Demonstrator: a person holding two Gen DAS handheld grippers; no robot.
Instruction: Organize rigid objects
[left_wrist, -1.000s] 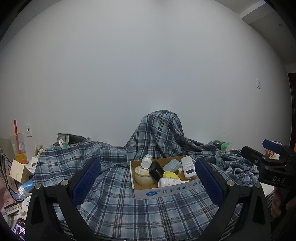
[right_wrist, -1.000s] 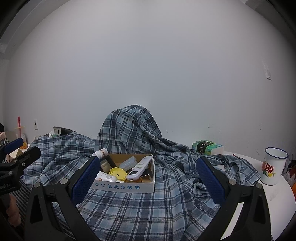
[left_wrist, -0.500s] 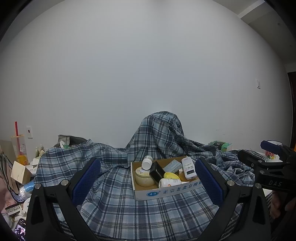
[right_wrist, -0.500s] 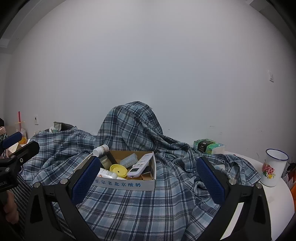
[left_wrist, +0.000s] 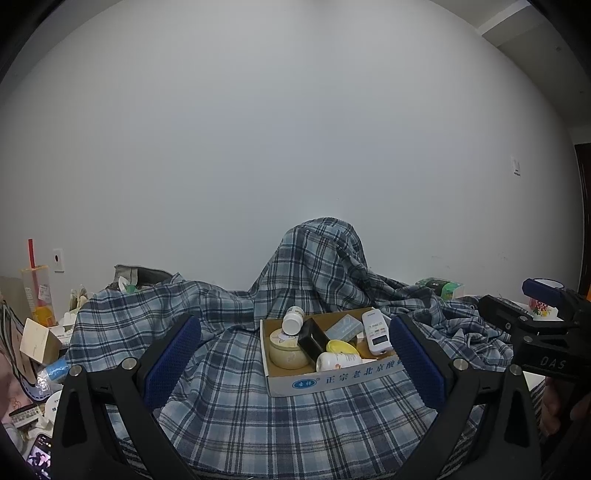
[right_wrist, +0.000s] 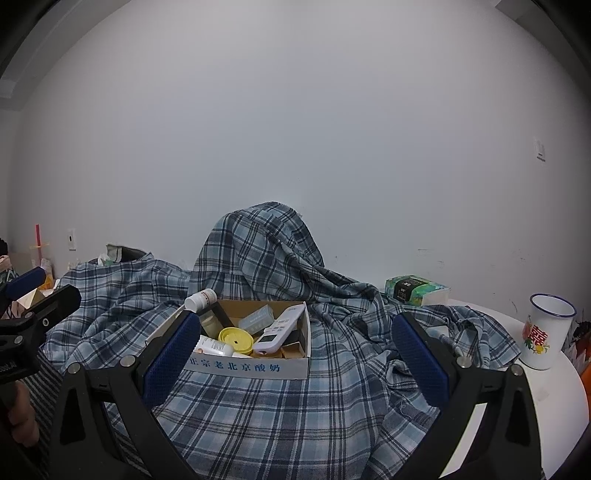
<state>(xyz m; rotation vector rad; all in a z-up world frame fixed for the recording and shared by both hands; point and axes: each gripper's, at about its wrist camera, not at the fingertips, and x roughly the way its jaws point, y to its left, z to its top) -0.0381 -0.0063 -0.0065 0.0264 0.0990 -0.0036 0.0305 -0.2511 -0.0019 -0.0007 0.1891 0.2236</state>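
Both hand-held grippers hover with jaws spread wide, nothing held: left hand-held gripper (left_wrist: 294, 363), right hand-held gripper (right_wrist: 295, 360). Cardboard box (left_wrist: 334, 380) sits on the plaid cloth (left_wrist: 236, 406) over the desk, straight ahead of both, packed with rigid items: white bottle (left_wrist: 293, 320) leaning on the far left corner, cream jar (left_wrist: 287, 350), black block (left_wrist: 313, 341), yellow lid (left_wrist: 342, 347), white remote (left_wrist: 376, 331).

Remote's long axis runs front to back, toward the box's right side. From the left wrist view the box lies slightly right of centre; from the right wrist view, left of centre. Judgement: box lies between the two, neither clearly nearer.

Versus one second ago: both views sit slightly lower relative to the box; box contents unchanged.
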